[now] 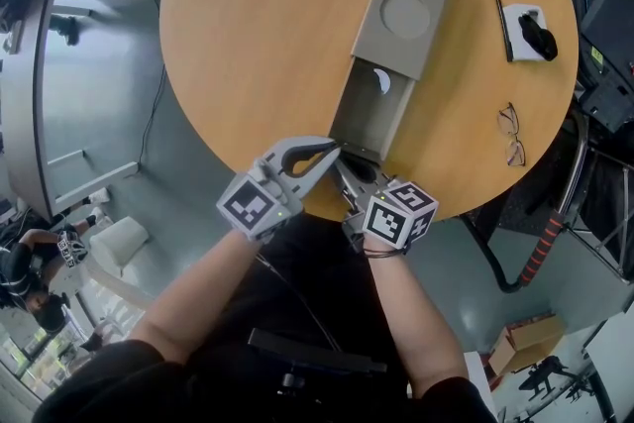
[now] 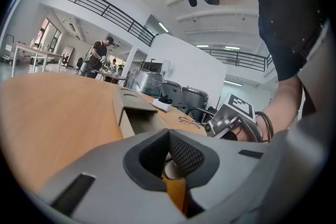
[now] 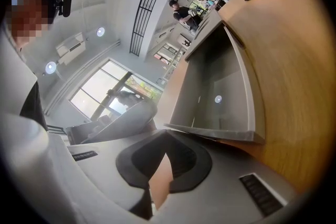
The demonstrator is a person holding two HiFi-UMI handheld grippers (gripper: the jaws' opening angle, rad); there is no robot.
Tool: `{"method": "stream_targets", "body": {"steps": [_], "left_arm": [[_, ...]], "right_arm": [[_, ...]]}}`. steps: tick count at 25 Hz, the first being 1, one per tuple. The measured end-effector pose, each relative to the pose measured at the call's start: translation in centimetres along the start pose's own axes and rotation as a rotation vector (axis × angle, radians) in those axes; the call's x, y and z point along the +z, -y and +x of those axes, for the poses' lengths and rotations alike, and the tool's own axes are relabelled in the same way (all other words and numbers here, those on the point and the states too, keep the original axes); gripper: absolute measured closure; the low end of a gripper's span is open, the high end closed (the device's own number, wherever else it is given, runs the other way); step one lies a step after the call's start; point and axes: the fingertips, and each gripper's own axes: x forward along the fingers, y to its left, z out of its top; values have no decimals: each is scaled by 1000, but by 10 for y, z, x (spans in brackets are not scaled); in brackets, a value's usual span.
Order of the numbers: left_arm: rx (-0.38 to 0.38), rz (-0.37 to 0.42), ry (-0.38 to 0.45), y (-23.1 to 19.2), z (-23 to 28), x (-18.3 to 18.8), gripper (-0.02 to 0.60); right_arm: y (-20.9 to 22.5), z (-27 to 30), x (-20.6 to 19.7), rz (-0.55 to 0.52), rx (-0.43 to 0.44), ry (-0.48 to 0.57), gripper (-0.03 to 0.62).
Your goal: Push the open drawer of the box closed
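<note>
Round wooden table (image 1: 258, 45) carries a grey box (image 1: 406, 5) with its drawer (image 1: 369, 114) pulled out toward the table's near edge. The left gripper (image 1: 332, 152) and right gripper (image 1: 349, 175) sit at the drawer's front, both with jaws pressed together and holding nothing. Off to the right, well apart, lie eyeglasses (image 1: 511, 136), a pen (image 1: 502, 28) and a white pad (image 1: 517, 15).

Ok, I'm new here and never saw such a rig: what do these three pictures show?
No robot: a person holds a two-fingered gripper in each hand. One picture comes from a head camera looking down; the other two from cameras riding on the grippers. On the round wooden table lies a grey box with its drawer pulled open, plus wire-framed glasses, a white notepad and a black pen. The left gripper and right gripper meet at the drawer's near end, fingers shut, holding nothing.
</note>
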Motion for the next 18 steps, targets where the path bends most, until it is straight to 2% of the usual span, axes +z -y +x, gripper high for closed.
{"method": "stream_targets", "body": {"steps": [5, 18], "left_arm": [[-26, 7, 2, -4, 6, 6, 549], [-21, 7, -23, -33, 27, 20, 549]], "right_arm": [[3, 2, 13, 5, -3, 9, 586], [16, 9, 58, -1, -25, 52, 588]]}}
